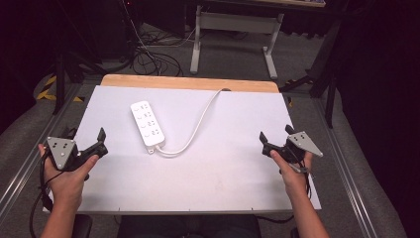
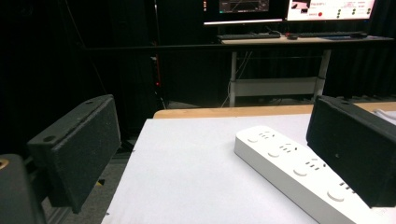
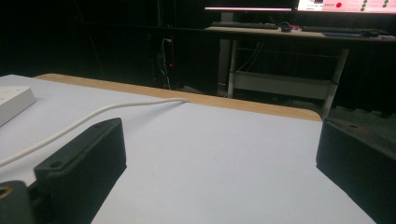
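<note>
A white power strip lies at an angle on the white table top, left of the middle. Its white cable loops off the near end and runs back over the far wooden edge. My left gripper is held at the table's left edge, jaws wide open and empty. In the left gripper view the power strip lies just ahead, partly behind the right jaw of that gripper. My right gripper hovers near the right edge, open and empty. From that gripper the cable and the strip's end show at left.
Metal rails run along both sides of the table. Beyond the far edge stand a white-framed desk and tangled floor cables. That desk carries a keyboard and lit monitors. Dark curtains surround the area.
</note>
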{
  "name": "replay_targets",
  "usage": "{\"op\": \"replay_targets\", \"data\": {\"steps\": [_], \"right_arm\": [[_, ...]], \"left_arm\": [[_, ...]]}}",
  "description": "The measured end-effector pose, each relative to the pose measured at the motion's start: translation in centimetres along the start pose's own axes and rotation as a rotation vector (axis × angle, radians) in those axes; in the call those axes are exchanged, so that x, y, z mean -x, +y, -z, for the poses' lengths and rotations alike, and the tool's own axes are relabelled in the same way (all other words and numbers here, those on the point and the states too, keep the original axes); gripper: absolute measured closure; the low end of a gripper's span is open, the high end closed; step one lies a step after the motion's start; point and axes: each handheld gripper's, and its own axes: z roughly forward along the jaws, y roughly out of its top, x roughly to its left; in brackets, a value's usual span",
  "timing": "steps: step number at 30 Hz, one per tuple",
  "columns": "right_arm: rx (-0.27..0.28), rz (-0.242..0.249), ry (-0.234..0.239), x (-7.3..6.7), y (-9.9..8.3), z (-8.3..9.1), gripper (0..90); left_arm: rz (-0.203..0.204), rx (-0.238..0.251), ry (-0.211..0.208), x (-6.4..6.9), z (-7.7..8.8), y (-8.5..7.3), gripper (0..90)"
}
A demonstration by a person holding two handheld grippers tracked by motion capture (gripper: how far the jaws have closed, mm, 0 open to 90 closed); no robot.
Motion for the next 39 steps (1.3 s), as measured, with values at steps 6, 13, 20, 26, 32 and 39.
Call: {"op": "replay_targets", "data": {"steps": [6, 13, 20, 26, 32, 39], "right_arm": [[0.003, -0.005, -0.004, 0.0, 0.0, 0.1, 2.2], [0.001, -0.004, -0.002, 0.0, 0.0, 0.0, 2.3], [0.001, -0.005, 0.000, 0.0, 0.1, 0.1, 2.4], [0.000, -0.002, 0.004, 0.0, 0.1, 0.0, 2.4], [-0.003, 0.005, 0.009, -0.1, 0.0, -0.1, 2.5], [0.001, 0.005, 0.006, -0.1, 0.1, -0.1, 2.6]], "left_arm": [[0.004, 0.003, -0.004, 0.1, 0.0, 0.0, 5.6], [-0.009, -0.002, -0.004, 0.1, 0.1, -0.1, 23.5], [0.007, -0.031, -0.006, -0.2, 0.2, -0.1, 54.8], [0.036, -0.041, -0.033, -0.7, 0.3, 0.0, 77.7], [0.079, -0.072, -0.089, -1.2, 0.4, 0.7, 90.0], [0.094, -0.073, -0.093, -2.3, -1.0, 2.0, 90.0]]}}
